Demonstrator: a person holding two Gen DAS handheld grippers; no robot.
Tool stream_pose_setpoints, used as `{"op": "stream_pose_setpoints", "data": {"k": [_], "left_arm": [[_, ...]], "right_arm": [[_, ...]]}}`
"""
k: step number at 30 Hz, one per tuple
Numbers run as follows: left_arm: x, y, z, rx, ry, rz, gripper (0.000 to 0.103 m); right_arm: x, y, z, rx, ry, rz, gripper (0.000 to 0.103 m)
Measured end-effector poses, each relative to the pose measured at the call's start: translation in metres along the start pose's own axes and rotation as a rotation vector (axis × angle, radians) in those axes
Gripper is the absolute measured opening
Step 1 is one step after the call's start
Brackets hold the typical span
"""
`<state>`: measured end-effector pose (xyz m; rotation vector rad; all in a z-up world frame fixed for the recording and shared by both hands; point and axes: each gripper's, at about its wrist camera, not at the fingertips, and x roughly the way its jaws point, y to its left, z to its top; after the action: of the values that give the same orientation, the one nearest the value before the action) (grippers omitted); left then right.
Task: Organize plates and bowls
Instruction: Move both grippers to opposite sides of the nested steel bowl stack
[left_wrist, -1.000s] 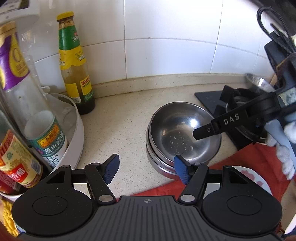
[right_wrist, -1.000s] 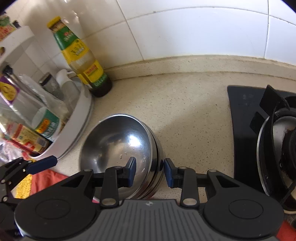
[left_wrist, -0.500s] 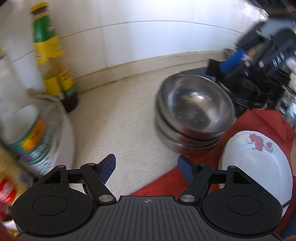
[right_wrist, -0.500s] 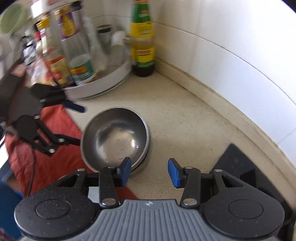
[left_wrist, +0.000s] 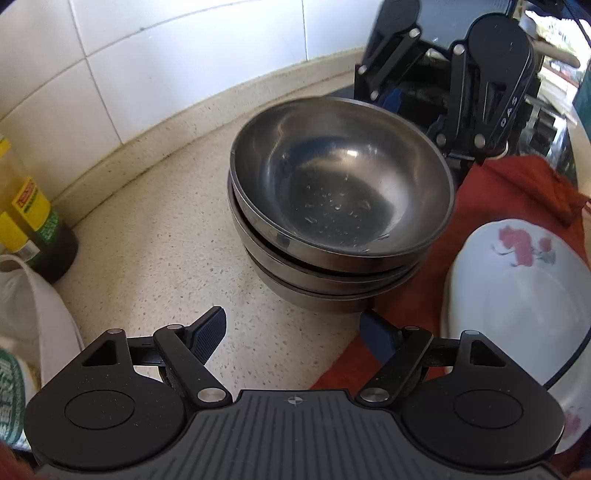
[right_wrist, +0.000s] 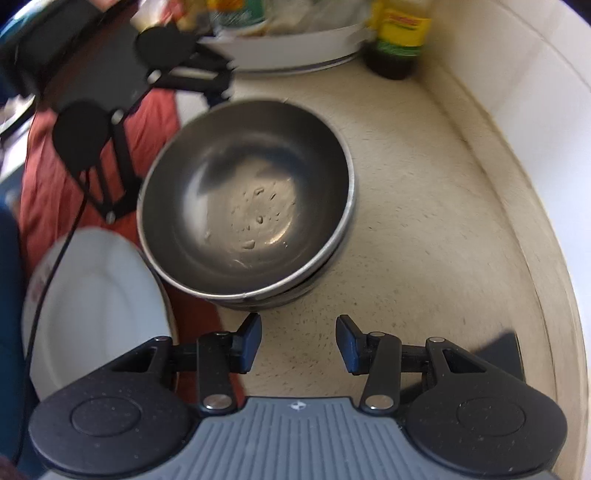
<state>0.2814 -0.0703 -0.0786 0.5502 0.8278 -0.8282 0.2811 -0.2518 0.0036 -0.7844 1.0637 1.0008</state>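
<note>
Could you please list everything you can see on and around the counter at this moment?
steel bowls: three nested, silver, on the counter beside the cloth
plate: one, white with red flowers, on the red cloth
cloth: one, red, under the plate
sauce bottle: one, yellow-green label, by the tiled wall
tray: one, white, holding bottles and jars, beside the sauce bottle
stove top: black, only a corner shows
left gripper: fingers opening, nothing between them
right gripper: fingers apart, nothing between them
</note>
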Motion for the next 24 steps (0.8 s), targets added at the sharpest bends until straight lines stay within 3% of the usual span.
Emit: {"op": "stream_pose_setpoints", "data": {"k": [5, 11, 24], "left_arm": [[0.013, 0.005, 0.002, 0.003, 0.007, -0.028, 0.086], [0.019, 0.009, 0.005, 0.024, -0.004, -0.053, 0.089], [0.033, 0.024, 0.006, 0.028, -0.035, -0.093, 0.103]], "right_arm": [[0.019, -0.010, 0.005, -0.083, 0.006, 0.023, 0.045], [0.028, -0.023, 0.013, -0.156, -0.052, 0.055, 0.045], [0.027, -0.055, 0.010, -0.216, -0.150, 0.111, 0.045]]}}
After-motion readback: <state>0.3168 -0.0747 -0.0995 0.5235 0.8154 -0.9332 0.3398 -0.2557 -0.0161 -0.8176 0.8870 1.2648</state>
